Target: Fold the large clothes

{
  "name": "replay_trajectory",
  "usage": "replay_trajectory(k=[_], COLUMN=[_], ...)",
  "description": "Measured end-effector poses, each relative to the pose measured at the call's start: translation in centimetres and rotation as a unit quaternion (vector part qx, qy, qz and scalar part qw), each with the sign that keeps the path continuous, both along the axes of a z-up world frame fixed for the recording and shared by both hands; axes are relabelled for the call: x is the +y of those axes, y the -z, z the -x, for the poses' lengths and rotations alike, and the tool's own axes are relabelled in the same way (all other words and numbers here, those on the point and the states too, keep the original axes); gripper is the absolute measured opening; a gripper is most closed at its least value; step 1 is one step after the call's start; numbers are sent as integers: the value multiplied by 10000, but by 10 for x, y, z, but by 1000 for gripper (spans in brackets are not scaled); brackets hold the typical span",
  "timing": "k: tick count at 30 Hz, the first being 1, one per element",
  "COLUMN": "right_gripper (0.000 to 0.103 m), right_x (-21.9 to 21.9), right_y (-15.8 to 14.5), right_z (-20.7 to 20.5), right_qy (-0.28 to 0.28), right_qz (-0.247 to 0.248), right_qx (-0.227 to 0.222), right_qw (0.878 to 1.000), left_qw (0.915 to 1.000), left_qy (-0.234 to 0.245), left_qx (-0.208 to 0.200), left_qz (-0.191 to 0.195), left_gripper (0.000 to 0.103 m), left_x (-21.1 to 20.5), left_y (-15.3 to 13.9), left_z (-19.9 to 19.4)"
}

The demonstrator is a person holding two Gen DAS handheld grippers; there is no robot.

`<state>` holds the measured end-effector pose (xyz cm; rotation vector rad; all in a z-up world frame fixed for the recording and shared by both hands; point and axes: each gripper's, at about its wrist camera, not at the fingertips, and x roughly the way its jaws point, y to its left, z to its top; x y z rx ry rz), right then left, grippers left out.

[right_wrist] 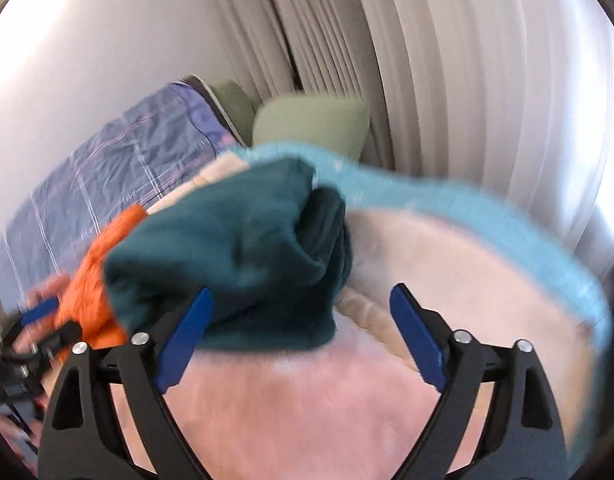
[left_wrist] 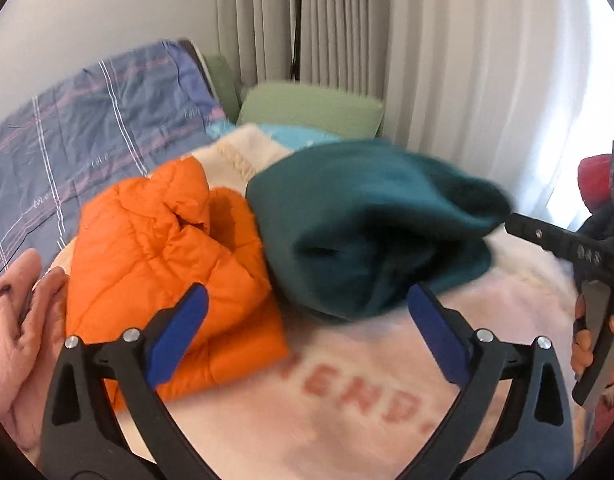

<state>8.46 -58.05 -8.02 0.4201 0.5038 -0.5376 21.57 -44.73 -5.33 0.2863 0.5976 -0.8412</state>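
A folded dark teal fleece garment (left_wrist: 371,224) lies on a pink blanket (left_wrist: 347,420) on the bed. A folded orange puffer jacket (left_wrist: 163,264) lies just left of it, touching. My left gripper (left_wrist: 307,320) is open and empty, just in front of both garments. My right gripper (right_wrist: 303,324) is open and empty, its left finger at the teal garment's (right_wrist: 235,256) near edge. The orange jacket (right_wrist: 95,280) shows at the left in the right wrist view. The right gripper's body (left_wrist: 575,252) shows at the right edge of the left wrist view.
A blue plaid duvet (left_wrist: 87,132) lies at the back left. Green pillows (left_wrist: 311,108) sit by the curtains (left_wrist: 427,48). A light blue blanket edge (right_wrist: 447,200) runs behind the pink one. A pink garment (left_wrist: 15,340) lies at the far left.
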Motion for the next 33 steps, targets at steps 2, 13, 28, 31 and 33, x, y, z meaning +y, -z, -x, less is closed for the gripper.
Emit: replay_trajectory(k=[2,13,28,31,33], right_gripper=[99,100,100,100,100], right_x=[25,102,193,204,208], right_y=[-16,-45,-66,-67,-68], right_z=[25,163,199,200,201], right_qy=[-34,190,-138,-161,-163], right_qz=[490,731,1170,1247,1252], right_qx=[-20,-624,-544,-497,-485], right_qw=[9988,9952,9915,9908,9908], left_qw=[9996,9936,9927,9917,9914], left_qy=[-71,-217,-294,-429,-481], left_qx=[-87,-675,-855,-938,-951], left_qz=[244,880,792,764,759], left_gripper=[101,101,101,101,101], left_x=[15,90,166,178,186], left_y=[-12,-70,-73,-73,-75], left_z=[24,164,254,258,260])
